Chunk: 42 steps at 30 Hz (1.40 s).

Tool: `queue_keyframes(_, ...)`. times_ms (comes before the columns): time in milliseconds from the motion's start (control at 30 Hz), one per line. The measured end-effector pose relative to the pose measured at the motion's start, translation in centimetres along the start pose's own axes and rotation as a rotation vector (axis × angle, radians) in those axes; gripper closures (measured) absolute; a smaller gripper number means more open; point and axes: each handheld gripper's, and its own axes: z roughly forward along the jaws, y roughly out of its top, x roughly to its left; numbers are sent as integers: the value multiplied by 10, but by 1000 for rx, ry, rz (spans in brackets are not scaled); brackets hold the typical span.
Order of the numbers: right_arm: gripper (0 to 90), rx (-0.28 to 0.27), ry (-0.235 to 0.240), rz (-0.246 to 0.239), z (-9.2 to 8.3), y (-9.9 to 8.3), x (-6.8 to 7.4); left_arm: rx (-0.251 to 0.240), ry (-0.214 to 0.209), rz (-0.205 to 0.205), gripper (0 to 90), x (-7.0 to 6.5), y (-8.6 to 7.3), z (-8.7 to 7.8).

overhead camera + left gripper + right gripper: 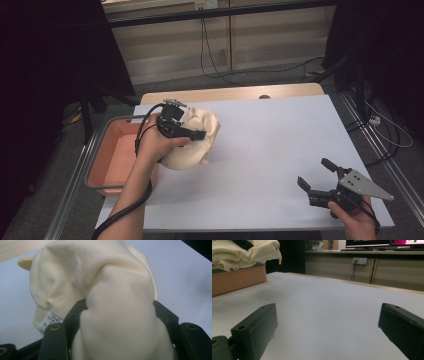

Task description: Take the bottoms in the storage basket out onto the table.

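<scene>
Beside the orange bin (116, 155), at its right rim, the cream garment (197, 137) hangs bunched in the left gripper (192, 134), whose jaws pinch a thick fold. It looks light, soft and floppy; gather several layers. Well apart from the bin, the right gripper (317, 176) rests, jaws wide.

Grey floor (60, 170), wooden cabinets (260, 40), trailing cables (210, 55).

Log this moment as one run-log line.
left tongs: shut on cream garment, held beside orange bin | right tongs: open, nothing between them, low over white table sheet
</scene>
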Motion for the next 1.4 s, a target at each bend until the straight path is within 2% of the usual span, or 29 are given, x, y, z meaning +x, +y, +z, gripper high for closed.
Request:
queue_keyframes(700,23,-1,0,3,0,0,0,0,-2,2,387,-1,-4,9)
queue_keyframes(1400,23,2,3,4,0,0,-1,-9,13,-3,386,-3,-13,23)
